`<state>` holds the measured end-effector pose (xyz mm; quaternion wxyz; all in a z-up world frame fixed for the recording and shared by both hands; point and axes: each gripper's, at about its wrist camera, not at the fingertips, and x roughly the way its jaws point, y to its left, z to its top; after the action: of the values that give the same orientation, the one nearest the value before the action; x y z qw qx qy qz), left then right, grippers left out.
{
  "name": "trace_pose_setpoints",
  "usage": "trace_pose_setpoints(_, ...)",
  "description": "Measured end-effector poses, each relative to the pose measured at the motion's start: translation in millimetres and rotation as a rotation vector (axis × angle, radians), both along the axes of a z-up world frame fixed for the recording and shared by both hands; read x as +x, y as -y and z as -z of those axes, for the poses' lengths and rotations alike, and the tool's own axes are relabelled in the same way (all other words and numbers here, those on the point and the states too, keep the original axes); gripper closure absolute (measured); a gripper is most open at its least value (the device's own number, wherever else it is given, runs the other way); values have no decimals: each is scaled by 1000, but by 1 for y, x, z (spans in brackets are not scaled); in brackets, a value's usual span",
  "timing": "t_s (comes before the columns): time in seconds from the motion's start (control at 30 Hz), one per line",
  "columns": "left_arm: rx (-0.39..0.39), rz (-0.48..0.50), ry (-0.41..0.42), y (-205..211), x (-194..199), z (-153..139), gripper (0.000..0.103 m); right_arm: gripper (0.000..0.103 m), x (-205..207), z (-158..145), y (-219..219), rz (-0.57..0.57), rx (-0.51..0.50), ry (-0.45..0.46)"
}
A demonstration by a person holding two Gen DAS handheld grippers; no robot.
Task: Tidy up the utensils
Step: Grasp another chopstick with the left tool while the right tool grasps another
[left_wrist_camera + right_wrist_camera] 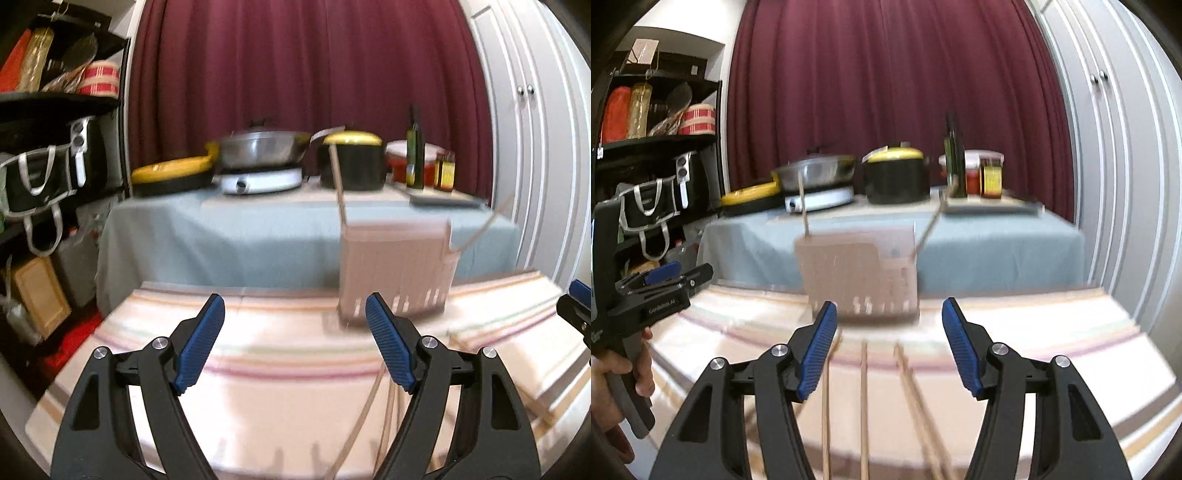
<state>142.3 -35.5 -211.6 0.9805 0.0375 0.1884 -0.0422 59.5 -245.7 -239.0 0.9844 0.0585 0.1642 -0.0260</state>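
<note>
A brown slotted utensil holder (pixel 395 273) (pixel 860 273) stands at the far edge of the striped cloth (pixel 280 373). Two wooden chopsticks lean out of it, one at its left corner (pixel 338 184) (pixel 803 206) and one at its right (pixel 480 229) (pixel 931 221). Several loose chopsticks (pixel 864 402) (pixel 369 406) lie on the cloth in front of it, running under my grippers. My left gripper (pixel 295 343) (pixel 661 284) hangs open and empty to the holder's left. My right gripper (pixel 889 347) is open and empty above the loose sticks; its tip (pixel 576 306) shows at the edge of the left wrist view.
Behind the cloth stands a table with a blue-grey cover (pixel 221 229) carrying a hotplate with a steel pan (pixel 262 147), a black pot (pixel 351 162), an oil bottle (pixel 413 155) and jars. A black shelf (pixel 55 99) is on the left, white cupboard doors (pixel 535 129) on the right.
</note>
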Motion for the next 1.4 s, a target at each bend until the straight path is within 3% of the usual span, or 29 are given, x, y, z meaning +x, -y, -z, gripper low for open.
trace_pose_setpoints(0.3,62,-16,-78,-12,-45,47,26,60,-27,68,-12,-30,6,-145)
trace_pose_setpoints(0.57,91,-9,-117,-18,-61,74,26,76,-24,93,-23,-72,6,-236)
trace_pose_setpoints(0.77,78,-5,-138,-19,-62,84,26,96,-24,102,-26,-75,-7,-276)
trace_pose_setpoints(0.93,76,13,-145,-18,-62,90,29,96,-31,103,-20,-52,-6,-273)
trace_pose_setpoints(1.13,75,58,-175,-13,-60,99,45,96,-34,103,-16,-47,-5,-272)
trace_pose_setpoints(1.3,75,87,-205,-9,-57,108,51,96,-34,104,-16,-49,-7,-270)
trace_pose_setpoints(1.4,74,104,-226,-7,-53,111,61,96,-34,104,-16,-49,-7,-269)
